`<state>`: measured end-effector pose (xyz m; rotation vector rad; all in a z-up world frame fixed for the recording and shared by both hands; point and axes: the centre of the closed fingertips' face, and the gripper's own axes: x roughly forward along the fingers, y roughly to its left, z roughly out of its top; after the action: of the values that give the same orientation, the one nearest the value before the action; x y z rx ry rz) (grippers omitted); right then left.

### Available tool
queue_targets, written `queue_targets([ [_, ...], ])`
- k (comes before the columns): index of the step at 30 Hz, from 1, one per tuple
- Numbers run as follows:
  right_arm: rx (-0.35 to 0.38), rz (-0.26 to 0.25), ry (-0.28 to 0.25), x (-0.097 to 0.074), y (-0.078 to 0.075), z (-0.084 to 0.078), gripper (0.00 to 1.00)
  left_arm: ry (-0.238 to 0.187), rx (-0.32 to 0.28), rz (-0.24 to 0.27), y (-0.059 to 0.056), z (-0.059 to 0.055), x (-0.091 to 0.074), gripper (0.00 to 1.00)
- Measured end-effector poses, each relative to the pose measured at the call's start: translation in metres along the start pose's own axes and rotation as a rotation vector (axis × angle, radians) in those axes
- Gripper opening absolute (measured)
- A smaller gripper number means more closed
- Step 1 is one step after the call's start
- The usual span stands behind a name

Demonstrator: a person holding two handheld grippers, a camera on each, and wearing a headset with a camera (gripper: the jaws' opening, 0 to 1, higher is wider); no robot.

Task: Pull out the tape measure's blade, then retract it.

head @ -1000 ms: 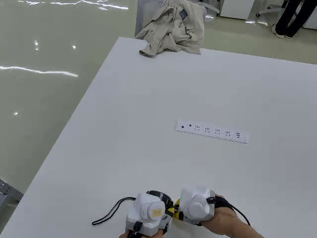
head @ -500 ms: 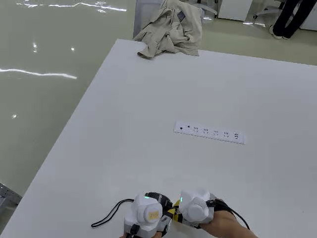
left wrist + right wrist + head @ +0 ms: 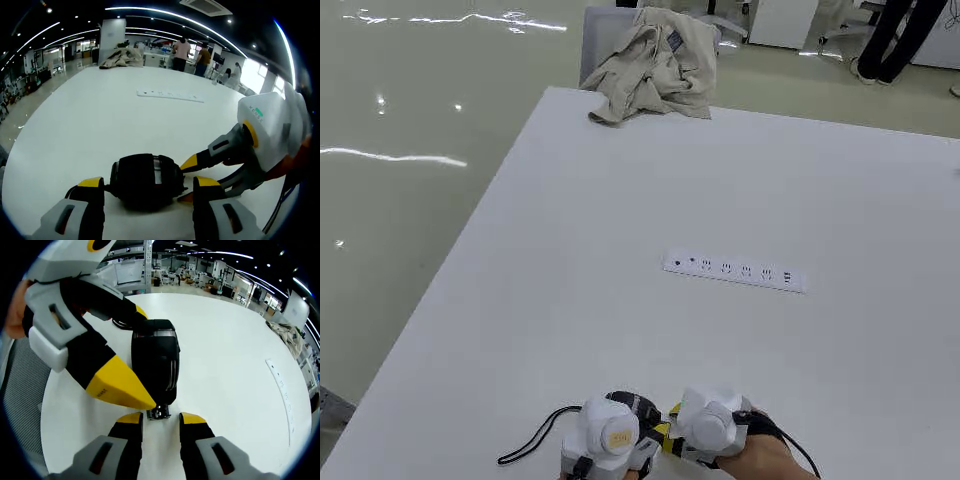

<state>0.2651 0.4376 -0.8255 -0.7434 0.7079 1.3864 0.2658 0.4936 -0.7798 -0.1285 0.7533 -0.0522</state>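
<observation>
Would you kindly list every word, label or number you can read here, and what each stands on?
Nothing can be read.
Blurred: the sticker on the left gripper.
Too small: the green label on the right gripper.
Blurred: the print on the left gripper's yellow jaw.
Too small: the marks on the power strip.
No print seen on the tape measure.

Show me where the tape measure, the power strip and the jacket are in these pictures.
tape measure point(image 3: 145, 181): left gripper view, on its black case between the jaws.
power strip point(image 3: 733, 270): head view, on the middle of its white top.
jacket point(image 3: 655, 60): head view, on the crumpled beige cloth.
</observation>
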Motion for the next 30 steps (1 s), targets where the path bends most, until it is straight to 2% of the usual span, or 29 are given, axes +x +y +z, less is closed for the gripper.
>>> queue_targets([
  [6,0.06,-0.034,-0.009,-0.001,0.0,-0.002,0.36,-0.012,0.002,-0.019,-0.001,0.002,-0.005,0.72],
  [12,0.13,-0.056,-0.016,-0.005,0.003,-0.006,0.43,-0.003,0.009,-0.035,-0.002,-0.003,-0.008,0.74],
  [16,0.187,-0.067,-0.046,-0.008,0.007,-0.006,0.43,-0.002,0.01,-0.041,-0.002,-0.006,-0.013,0.74],
  [21,0.241,-0.095,-0.082,-0.014,0.005,-0.004,0.44,-0.003,0.012,-0.056,-0.002,-0.01,-0.016,0.76],
  [30,0.273,-0.113,-0.099,-0.02,0.012,-0.005,0.49,-0.014,0.006,-0.059,0.001,-0.011,-0.025,0.78],
])
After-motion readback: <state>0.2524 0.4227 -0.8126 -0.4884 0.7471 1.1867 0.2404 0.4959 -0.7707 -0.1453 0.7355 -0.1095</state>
